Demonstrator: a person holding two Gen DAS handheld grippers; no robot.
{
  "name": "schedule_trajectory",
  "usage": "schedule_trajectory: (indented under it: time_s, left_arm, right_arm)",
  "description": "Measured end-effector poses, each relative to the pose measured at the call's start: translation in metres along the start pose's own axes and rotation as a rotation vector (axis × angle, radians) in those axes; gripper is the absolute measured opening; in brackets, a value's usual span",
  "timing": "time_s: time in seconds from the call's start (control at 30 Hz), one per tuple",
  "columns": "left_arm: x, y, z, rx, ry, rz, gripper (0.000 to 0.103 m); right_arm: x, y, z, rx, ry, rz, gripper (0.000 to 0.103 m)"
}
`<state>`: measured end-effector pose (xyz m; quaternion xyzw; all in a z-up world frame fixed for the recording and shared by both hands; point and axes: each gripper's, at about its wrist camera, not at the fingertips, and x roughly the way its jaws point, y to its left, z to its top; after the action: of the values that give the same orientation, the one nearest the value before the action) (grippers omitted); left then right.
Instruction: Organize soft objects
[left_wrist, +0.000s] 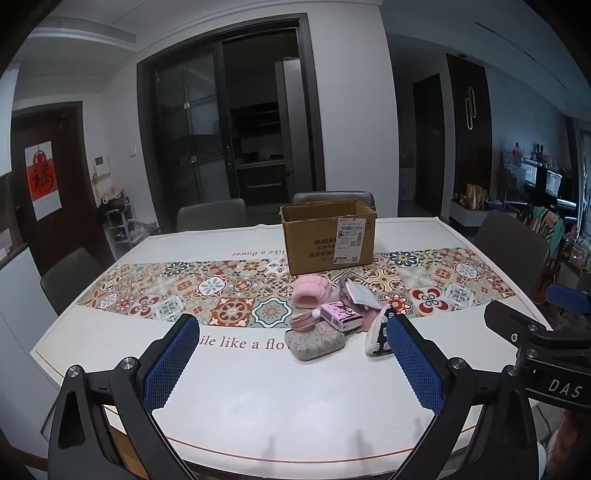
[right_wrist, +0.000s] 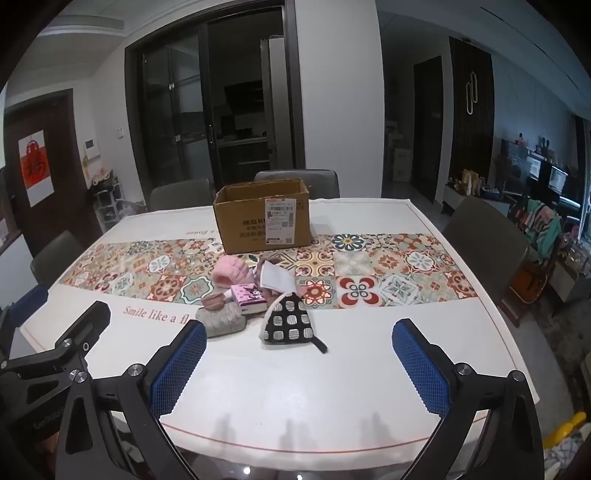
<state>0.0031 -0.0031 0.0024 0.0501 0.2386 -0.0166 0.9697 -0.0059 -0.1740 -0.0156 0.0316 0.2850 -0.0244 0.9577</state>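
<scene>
Your left gripper and right gripper both gape wide, empty. Mid-table, before one open cardboard box: one fluffy pink slipper, one checked black-white pouch, one grey pouch.

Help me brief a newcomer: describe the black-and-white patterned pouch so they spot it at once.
Find the open cardboard box on the tiled runner. In front of it lies a small heap of soft things; the pouch lies at its near right edge, on bare white table. It alone is black with pale squares; its neighbours are pink or grey.
</scene>
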Motion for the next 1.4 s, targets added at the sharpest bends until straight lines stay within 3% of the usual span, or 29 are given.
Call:
schedule_trajectory:
  time_s: [0.33, 1.4]
  left_arm:
    - [-0.011, 0.002, 0.000, -0.003, -0.034, 0.032, 0.103]
    - [-0.006, -0.003, -0.004, 0.006, -0.022, 0.021, 0.103]
  right_arm:
    - [-0.002, -0.002, 0.001, 0.009, -0.006, -0.006, 0.102]
    - [-0.001, -0.008, 0.003, 0.016, -0.014, -0.015, 0.102]
